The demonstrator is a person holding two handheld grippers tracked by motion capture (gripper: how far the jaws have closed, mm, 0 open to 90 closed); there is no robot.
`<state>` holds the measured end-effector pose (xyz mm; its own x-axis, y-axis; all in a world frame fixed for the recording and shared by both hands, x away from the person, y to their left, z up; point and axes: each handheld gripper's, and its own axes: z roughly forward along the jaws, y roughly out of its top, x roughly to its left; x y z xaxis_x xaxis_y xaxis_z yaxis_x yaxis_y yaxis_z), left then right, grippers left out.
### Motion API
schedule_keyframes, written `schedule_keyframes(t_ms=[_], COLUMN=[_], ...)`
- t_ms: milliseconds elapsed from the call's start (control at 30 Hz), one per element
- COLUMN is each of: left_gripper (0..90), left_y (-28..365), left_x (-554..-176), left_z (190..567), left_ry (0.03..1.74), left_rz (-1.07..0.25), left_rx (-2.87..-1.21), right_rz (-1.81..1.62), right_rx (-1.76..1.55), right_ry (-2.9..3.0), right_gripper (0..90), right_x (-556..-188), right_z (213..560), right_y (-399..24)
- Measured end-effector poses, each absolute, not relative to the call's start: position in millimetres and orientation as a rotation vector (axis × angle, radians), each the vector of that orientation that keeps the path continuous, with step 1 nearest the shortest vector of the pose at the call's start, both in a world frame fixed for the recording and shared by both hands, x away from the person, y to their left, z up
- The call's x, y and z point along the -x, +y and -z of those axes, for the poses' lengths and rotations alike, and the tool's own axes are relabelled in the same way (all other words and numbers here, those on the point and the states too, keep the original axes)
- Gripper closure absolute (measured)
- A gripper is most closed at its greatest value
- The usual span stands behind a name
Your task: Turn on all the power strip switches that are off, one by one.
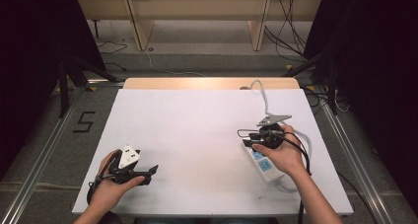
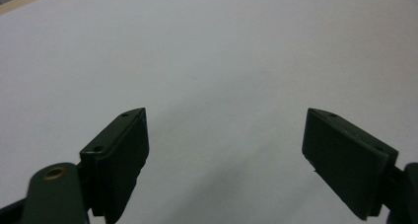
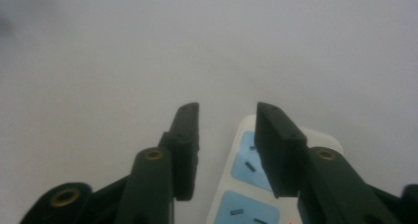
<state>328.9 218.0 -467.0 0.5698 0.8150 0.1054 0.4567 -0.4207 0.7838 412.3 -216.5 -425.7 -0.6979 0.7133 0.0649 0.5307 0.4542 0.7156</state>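
Hovering over power strip (image 3: 246, 184) at 4 o'clock, right gripper (image 3: 226, 116) partly open, nothing held; strip easily nudged if lowered off-centre. Left gripper (image 2: 224, 135) wide, empty.

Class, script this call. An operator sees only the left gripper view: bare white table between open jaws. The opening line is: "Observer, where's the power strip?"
Observer: The power strip lies on the table's right side, partly under the person's right hand.
Operator: Is the right gripper clamped on it?
Observer: No. The right gripper's jaws stand apart with nothing between them, over the strip's blue sockets.
Operator: Anything else nearby?
Observer: A white cable curves near the table's far edge, beyond that gripper.
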Motion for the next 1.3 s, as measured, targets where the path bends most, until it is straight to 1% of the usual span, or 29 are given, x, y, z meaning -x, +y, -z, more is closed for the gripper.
schedule_keyframes(t_ms=[167, 500, 967, 1300], left_gripper=[17.7, 17.4, 17.2, 16.9], left_y=[218.2, 217.6, 217.4, 215.9], left_x=[-329.5, -329.6, -329.7, -330.4], left_z=[467.7, 468.7, 469.2, 469.2], left_ry=[1.015, 1.015, 1.017, 1.004], left_rz=[-0.626, -0.625, -0.624, -0.621], left_rx=[-2.075, -2.077, -2.079, -2.089], right_rz=[-1.14, -1.239, -1.314, -1.32], right_rx=[-1.003, -0.907, -0.894, -0.908], right_ry=[2.452, 2.42, 2.339, 2.318], right_gripper=[46.4, 38.7, 36.7, 35.8], right_x=[-395.7, -365.5, -342.8, -339.5], right_z=[430.5, 442.5, 454.5, 458.4], right_y=[-215.5, -216.1, -221.1, -226.4])
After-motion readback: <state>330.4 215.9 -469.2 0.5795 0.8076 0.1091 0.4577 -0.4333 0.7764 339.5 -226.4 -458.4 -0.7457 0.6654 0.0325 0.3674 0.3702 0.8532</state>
